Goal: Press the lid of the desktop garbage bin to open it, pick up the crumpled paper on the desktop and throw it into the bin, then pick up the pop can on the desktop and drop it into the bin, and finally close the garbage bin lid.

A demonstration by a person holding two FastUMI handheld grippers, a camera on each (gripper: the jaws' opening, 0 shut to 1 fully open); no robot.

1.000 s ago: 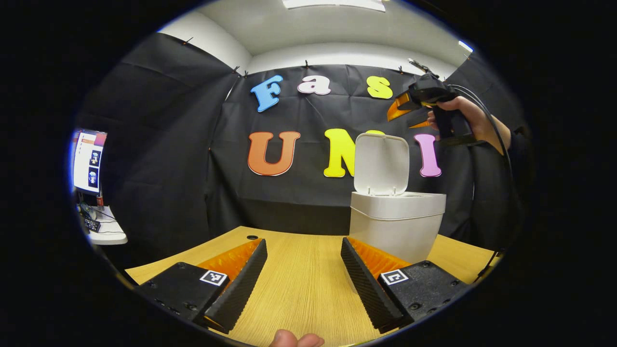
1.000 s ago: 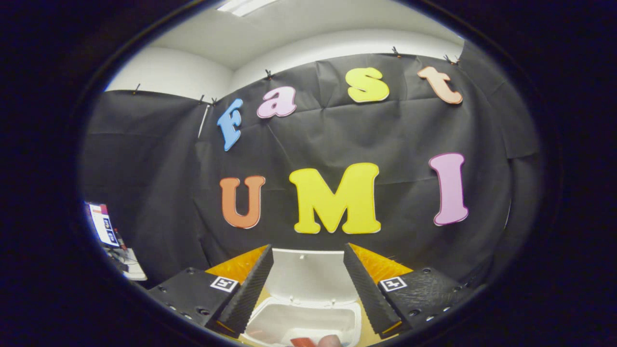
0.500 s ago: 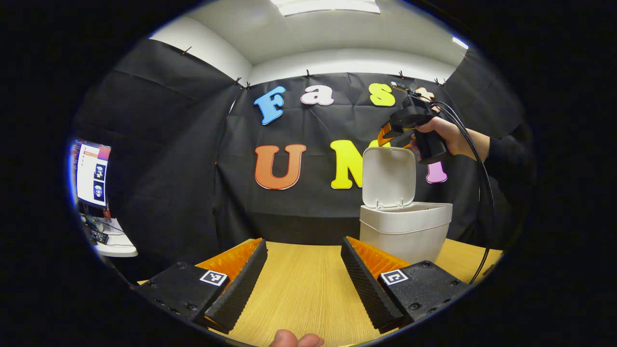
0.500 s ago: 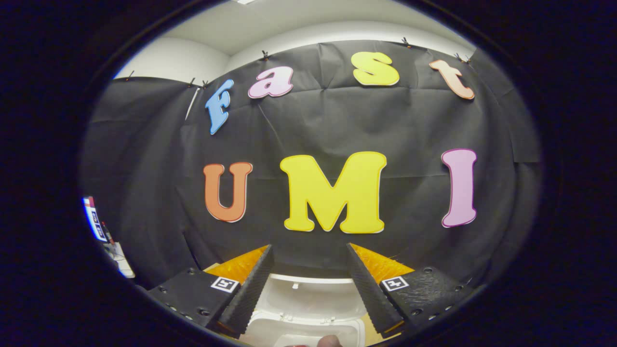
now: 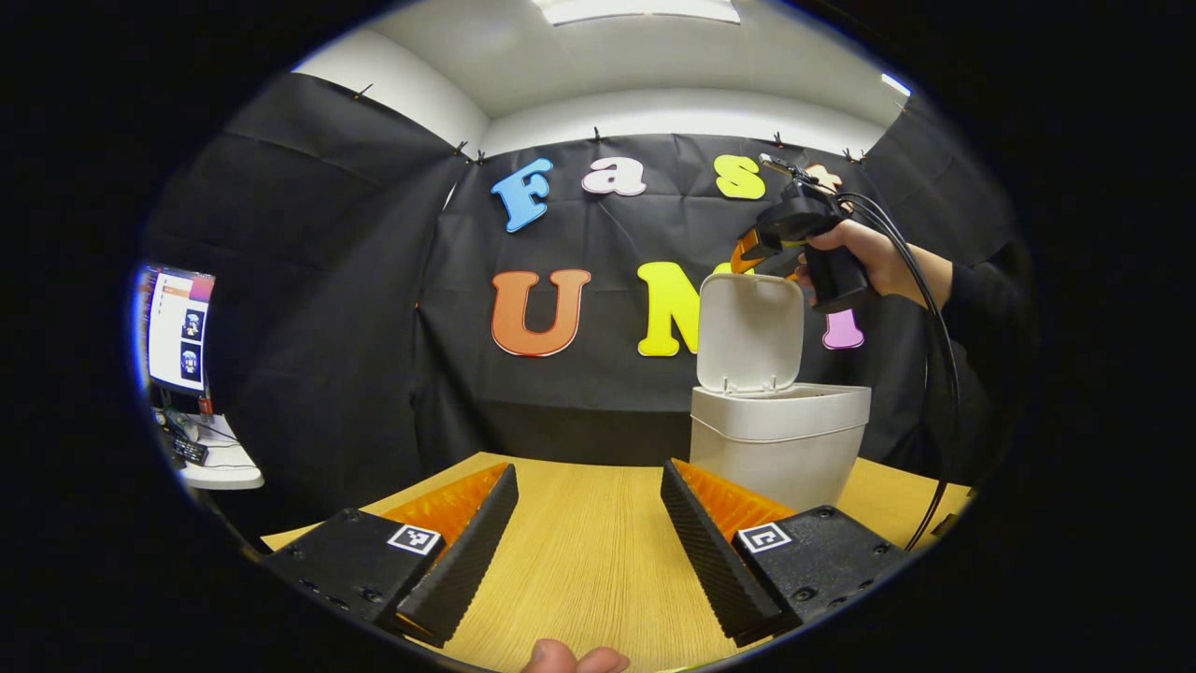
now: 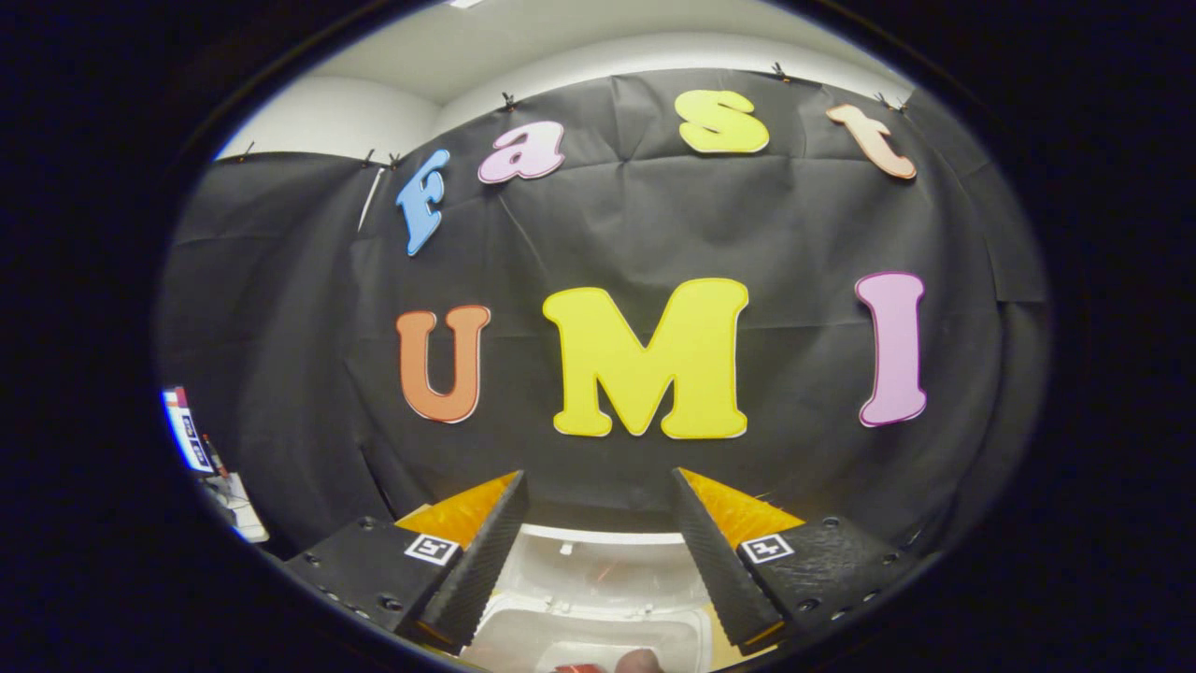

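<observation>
A ceiling light panel [image 5: 637,9] is lighting the booth evenly from above, and it is blowing out to plain white in the left gripper view. The wooden surface [image 5: 598,551] is looking bright, with only soft shadows. A monitor [image 5: 176,329] is glowing at the left edge. Both views are staying sharp at the centre, while the fisheye lens is bending straight lines and squeezing detail toward the rim.

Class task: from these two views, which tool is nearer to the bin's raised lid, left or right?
Right. The right tool hangs just above the top edge of the upright lid. The left tool sits low over the table, in front of the bin.
</observation>
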